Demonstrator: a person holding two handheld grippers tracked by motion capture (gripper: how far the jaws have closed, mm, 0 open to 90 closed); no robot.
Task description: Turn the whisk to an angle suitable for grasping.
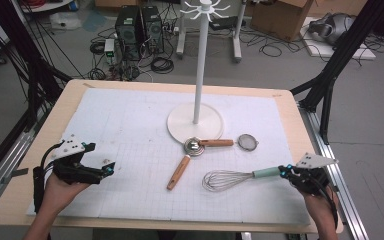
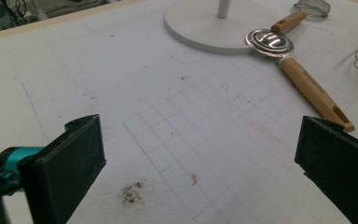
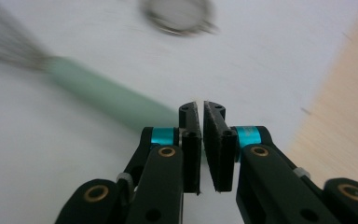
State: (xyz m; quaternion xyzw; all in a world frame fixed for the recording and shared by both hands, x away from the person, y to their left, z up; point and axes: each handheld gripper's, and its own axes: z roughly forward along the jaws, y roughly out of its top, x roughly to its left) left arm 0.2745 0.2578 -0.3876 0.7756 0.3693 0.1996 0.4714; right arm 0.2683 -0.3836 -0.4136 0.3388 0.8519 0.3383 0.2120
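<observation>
White gridded mat [image 1: 130,130], right tool [image 1: 284,172] pressed together beside whisk [image 1: 230,179], left tool [image 1: 107,170] spread, empty.

We can read no text, label, brand, number or sign anywhere here. The white mat [image 1: 130,130] on the table carries only a faint printed grid of squares, with no figures or letters along it. The wooden handles of the utensils and the pale green handle of the whisk [image 1: 235,178] bear no marking that we can make out. The dark computer towers [image 1: 140,27] and the cardboard box [image 1: 280,15] on the floor beyond the table are too small and blurred for us to read anything on them.
</observation>
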